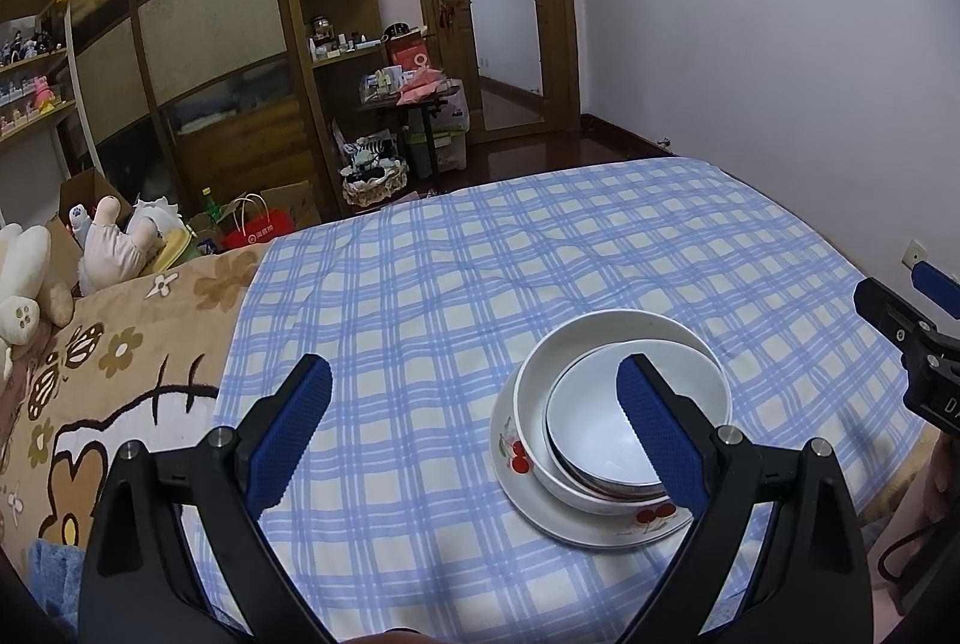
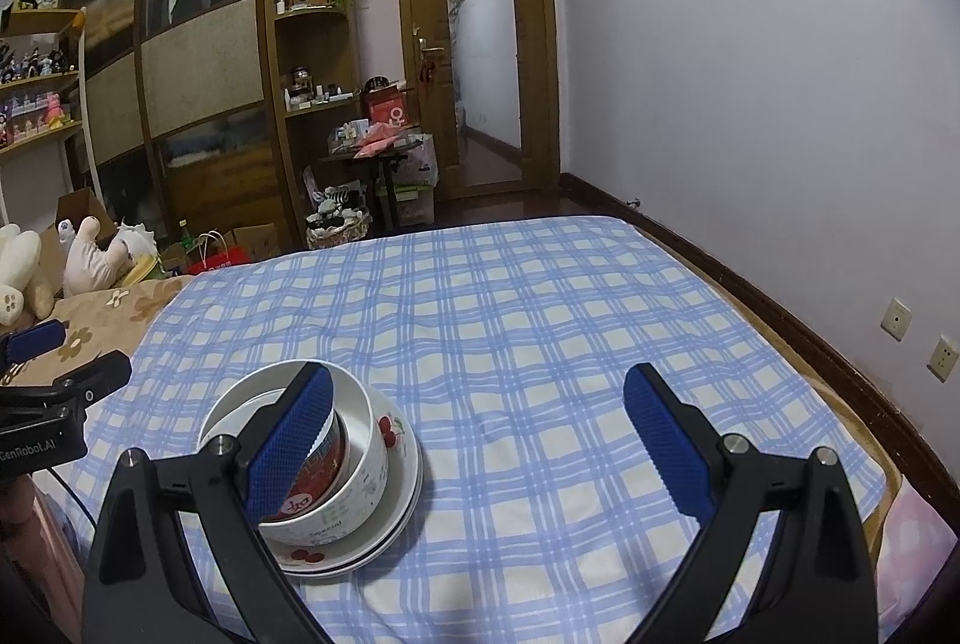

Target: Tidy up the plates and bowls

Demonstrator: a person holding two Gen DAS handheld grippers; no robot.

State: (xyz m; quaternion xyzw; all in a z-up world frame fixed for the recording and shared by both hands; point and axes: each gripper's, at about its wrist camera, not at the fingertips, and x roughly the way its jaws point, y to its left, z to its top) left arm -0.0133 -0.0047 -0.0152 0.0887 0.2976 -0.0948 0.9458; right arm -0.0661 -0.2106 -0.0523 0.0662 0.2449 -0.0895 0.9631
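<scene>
Both my tongs are spread wide and hold nothing: the left gripper (image 1: 474,404) has the dish stack just past its right fingertip, and the right gripper (image 2: 477,410) has it behind its left fingertip. Nearest is the cherry-printed plate (image 1: 510,455), carrying the large white bowl (image 1: 531,392) with the small bowl (image 1: 591,404) tilted inside. Beyond my fingers runs the blue checked sheet (image 1: 480,254).
</scene>
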